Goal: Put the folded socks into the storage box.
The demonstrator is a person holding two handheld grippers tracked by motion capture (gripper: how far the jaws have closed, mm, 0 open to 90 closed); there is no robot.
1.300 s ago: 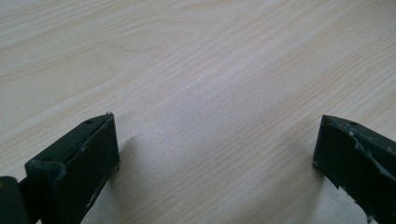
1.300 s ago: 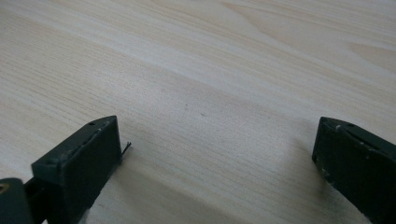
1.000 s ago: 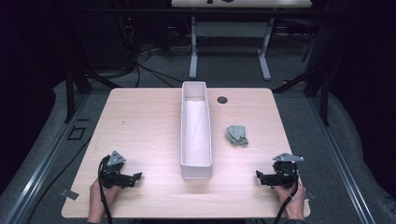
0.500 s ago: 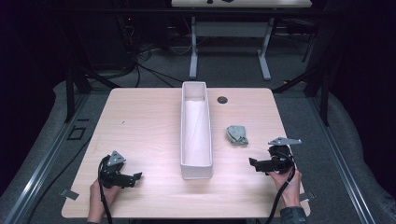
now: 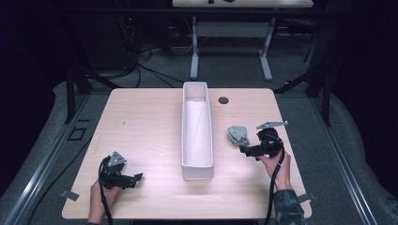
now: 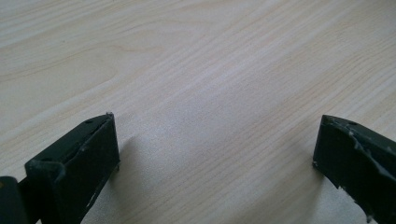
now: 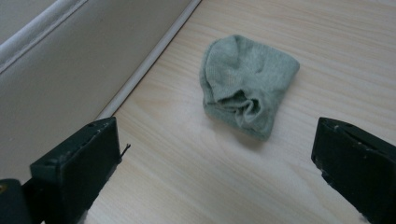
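Observation:
A crumpled grey-green sock (image 5: 238, 135) (image 7: 246, 90) lies on the wooden table, just right of a long white bin (image 5: 196, 131). My right gripper (image 5: 244, 150) (image 7: 215, 172) stands open a short way in front of the sock, jaws wide, nothing between them. The bin's outer wall (image 7: 60, 79) runs along the left of the right gripper view. My left gripper (image 5: 137, 178) (image 6: 215, 163) rests open near the table's front left, with bare wood between its jaws.
The table (image 5: 141, 122) has a round black cable hole (image 5: 223, 100) behind the sock. The bin stands lengthwise down the middle and looks hollow. Desk legs and cables lie on the floor beyond the far edge.
My right gripper has moved forward and left from the front right corner toward the sock. The left gripper has stayed where it was.

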